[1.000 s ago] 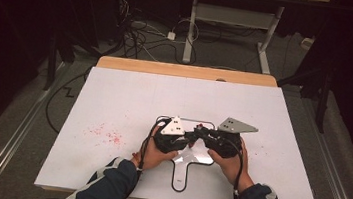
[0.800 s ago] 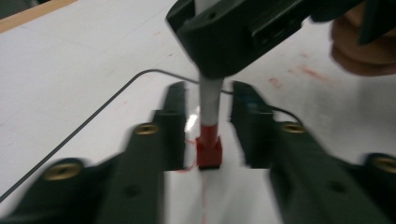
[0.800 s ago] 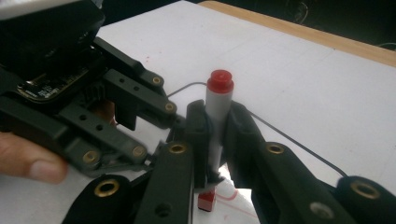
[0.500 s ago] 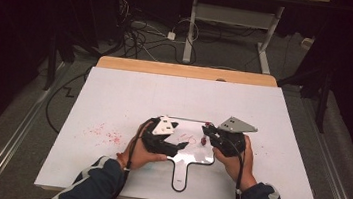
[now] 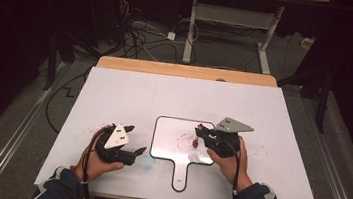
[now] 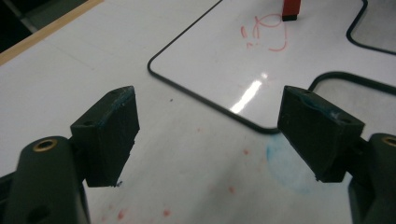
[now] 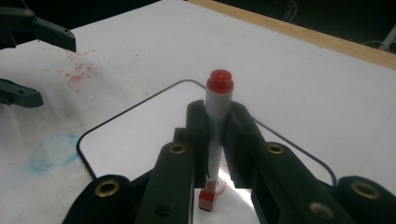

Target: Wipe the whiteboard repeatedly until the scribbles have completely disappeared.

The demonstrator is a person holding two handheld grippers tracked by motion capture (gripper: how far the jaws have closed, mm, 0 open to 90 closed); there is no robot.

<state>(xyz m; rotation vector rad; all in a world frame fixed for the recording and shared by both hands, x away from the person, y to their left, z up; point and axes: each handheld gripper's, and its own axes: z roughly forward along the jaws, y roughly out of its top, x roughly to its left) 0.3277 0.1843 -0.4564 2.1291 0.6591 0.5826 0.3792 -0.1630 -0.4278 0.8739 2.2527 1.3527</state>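
Red marker [image 7: 215, 121] clamped upright in right tool [image 7: 217, 140].

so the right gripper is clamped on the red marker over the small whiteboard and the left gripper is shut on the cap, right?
Not quite: the left gripper is open and holds nothing, its jaws having just been opening, as the left gripper view shows. The rest stands: the right gripper is clamped on the red marker over the small whiteboard.
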